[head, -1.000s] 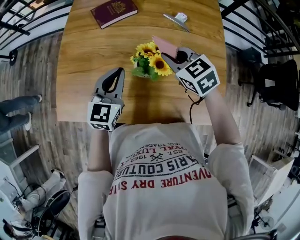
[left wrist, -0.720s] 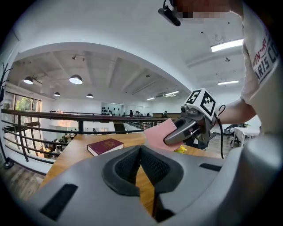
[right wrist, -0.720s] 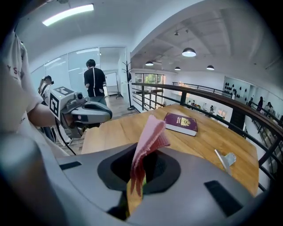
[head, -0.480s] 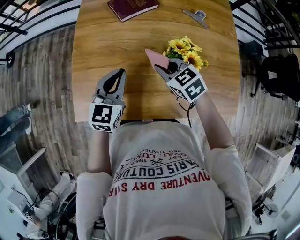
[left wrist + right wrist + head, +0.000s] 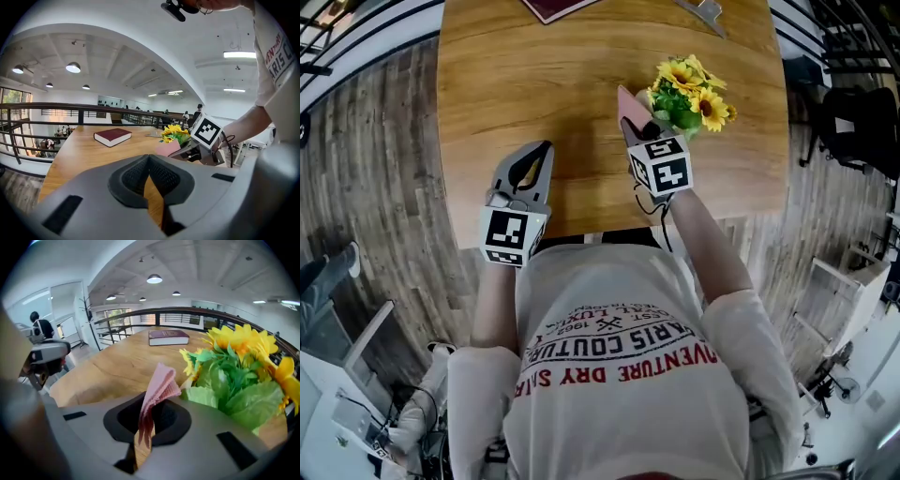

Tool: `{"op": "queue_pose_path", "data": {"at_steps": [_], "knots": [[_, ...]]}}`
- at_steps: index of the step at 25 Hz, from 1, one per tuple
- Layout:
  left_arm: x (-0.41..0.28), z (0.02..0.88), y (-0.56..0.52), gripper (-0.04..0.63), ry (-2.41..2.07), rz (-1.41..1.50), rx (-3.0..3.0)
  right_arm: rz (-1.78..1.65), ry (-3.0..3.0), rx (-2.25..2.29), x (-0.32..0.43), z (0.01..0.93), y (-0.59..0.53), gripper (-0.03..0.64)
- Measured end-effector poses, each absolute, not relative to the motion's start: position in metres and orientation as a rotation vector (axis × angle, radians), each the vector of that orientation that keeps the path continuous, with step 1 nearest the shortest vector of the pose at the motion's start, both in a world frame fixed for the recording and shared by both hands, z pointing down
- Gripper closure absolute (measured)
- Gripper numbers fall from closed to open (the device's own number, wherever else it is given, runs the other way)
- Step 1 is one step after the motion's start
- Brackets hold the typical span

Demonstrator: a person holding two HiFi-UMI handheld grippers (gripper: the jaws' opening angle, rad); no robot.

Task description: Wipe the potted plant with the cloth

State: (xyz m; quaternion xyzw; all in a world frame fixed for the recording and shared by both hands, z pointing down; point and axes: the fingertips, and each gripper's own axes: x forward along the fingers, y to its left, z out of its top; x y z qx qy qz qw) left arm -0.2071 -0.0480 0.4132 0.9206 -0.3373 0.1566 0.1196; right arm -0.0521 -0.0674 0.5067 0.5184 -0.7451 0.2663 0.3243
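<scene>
The potted plant [image 5: 692,94], yellow sunflowers over green leaves, stands on the wooden table [image 5: 544,84] toward its right side. My right gripper [image 5: 630,120] is shut on a pink cloth [image 5: 630,103] just left of the plant; in the right gripper view the cloth [image 5: 157,392] sticks up between the jaws with the plant [image 5: 239,376] close on the right. My left gripper [image 5: 525,173] hovers over the table's near edge, shut and holding nothing. The left gripper view shows the plant [image 5: 175,133] and cloth [image 5: 167,148] ahead beside the right gripper's marker cube.
A dark red book [image 5: 555,7] lies at the table's far side, also seen as the book [image 5: 168,337] in the right gripper view. A metal clip [image 5: 705,11] lies far right. Black railings [image 5: 56,110] and wooden floor surround the table. A black chair [image 5: 858,127] stands right.
The right gripper with the cloth came off the flowers, sank and rolled, and now sits left of the plant. The left gripper shifted slightly down toward the table edge. The head view swung.
</scene>
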Motion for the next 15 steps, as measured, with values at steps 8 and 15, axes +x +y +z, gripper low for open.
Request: {"op": "queue_pose_path", "data": {"at_steps": [8, 15], "knots": [[-0.209, 0.423, -0.046, 0.579, -0.915, 0.476, 2.707, 0.943, -1.833, 1.738, -0.033, 0.512, -0.074, 0.580], [-0.204, 0.428, -0.047, 0.579, -0.877, 0.494, 2.713, 1.262, -1.763, 1.907, -0.020, 0.523, -0.058, 0.580]]}}
